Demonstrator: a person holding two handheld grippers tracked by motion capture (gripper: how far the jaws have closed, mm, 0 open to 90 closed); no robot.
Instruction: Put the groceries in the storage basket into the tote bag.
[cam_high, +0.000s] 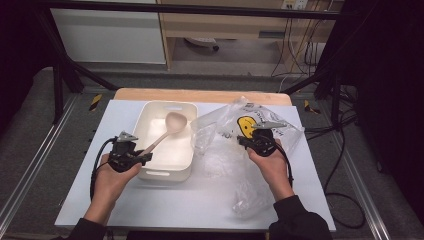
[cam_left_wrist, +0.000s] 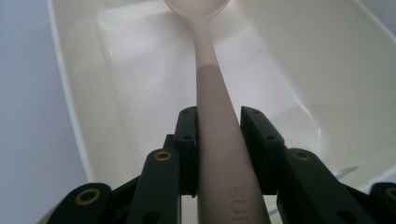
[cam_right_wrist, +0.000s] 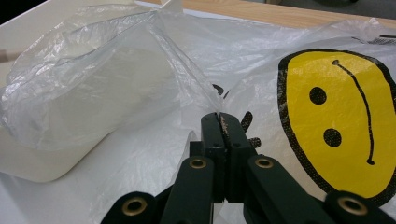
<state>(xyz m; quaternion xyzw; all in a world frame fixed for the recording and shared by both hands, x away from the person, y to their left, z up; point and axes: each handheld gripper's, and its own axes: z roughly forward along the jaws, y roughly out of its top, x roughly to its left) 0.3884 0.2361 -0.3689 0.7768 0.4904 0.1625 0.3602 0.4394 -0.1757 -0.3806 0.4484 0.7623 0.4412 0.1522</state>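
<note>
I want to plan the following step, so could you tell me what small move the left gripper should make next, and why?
Probably lift the ladle out of the white tub: the left gripper has its handle between the jaws, bowl lying in the tub, while the right gripper is shut on the plastic bag.

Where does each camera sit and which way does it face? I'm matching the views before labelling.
High view: above the person's side, looking forward and down at the table; both hands show.
Left gripper view: rides the left gripper, looking along the spoon into the white tub.
Right gripper view: rides the right gripper, facing the plastic bag.
Shared: spoon, tub and bag reappear in the high view.
</note>
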